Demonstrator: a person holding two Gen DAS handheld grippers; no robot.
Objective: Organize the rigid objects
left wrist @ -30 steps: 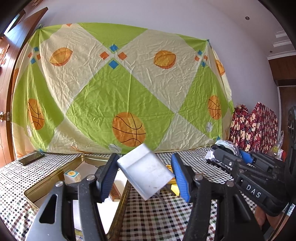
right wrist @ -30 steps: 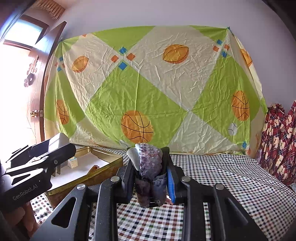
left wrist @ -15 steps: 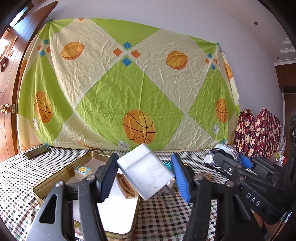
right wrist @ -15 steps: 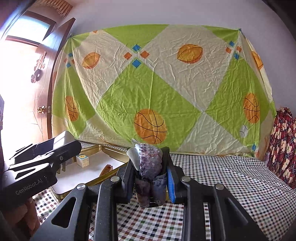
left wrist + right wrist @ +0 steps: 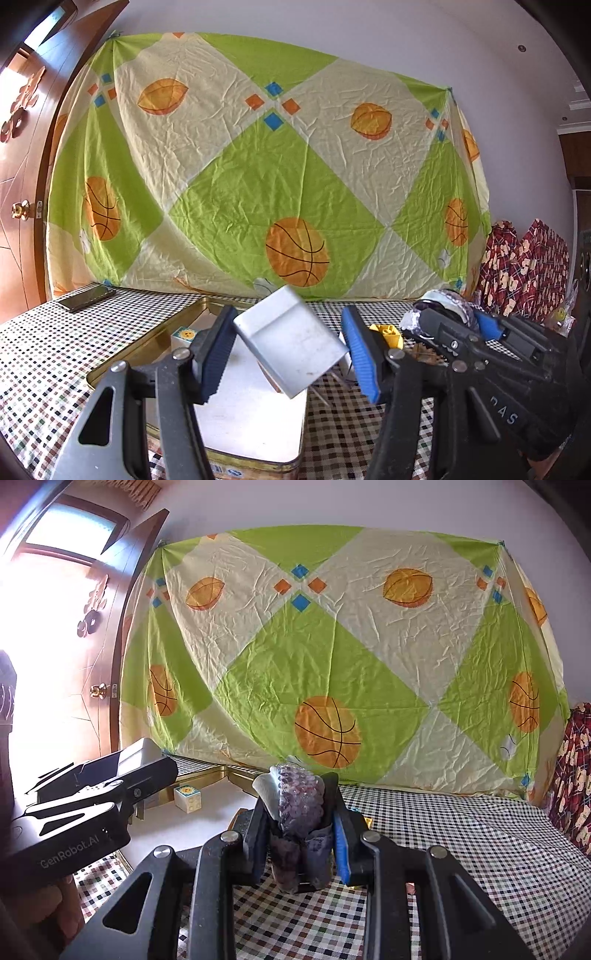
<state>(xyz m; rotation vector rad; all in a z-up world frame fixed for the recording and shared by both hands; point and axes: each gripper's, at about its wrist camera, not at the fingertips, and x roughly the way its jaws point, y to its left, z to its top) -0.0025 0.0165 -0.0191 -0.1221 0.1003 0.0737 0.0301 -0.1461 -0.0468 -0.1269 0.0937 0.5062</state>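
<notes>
My left gripper (image 5: 290,354) is shut on a tilted white box (image 5: 291,345) with metal prongs, held above the right part of a gold metal tin (image 5: 147,345). The tin has a white floor and holds a small sun-printed cube (image 5: 184,335). My right gripper (image 5: 300,834) is shut on a dark object wrapped in bubble wrap (image 5: 300,805), held above the checkered table right of the tin (image 5: 218,773). The cube also shows in the right wrist view (image 5: 187,798). Each gripper shows in the other's view: the right one (image 5: 480,332) at right, the left one (image 5: 110,786) at left.
A yellow toy piece (image 5: 388,332) lies on the checkered tablecloth (image 5: 40,354) behind my left gripper. A dark phone (image 5: 86,298) lies at the far left. A green basketball-print sheet (image 5: 277,177) hangs behind. Red patterned fabric (image 5: 524,266) is at right. A wooden door (image 5: 18,166) stands at left.
Both grippers have moved left and lifted a little with their objects. The tin now lies further under my left gripper. Grips are unchanged.
</notes>
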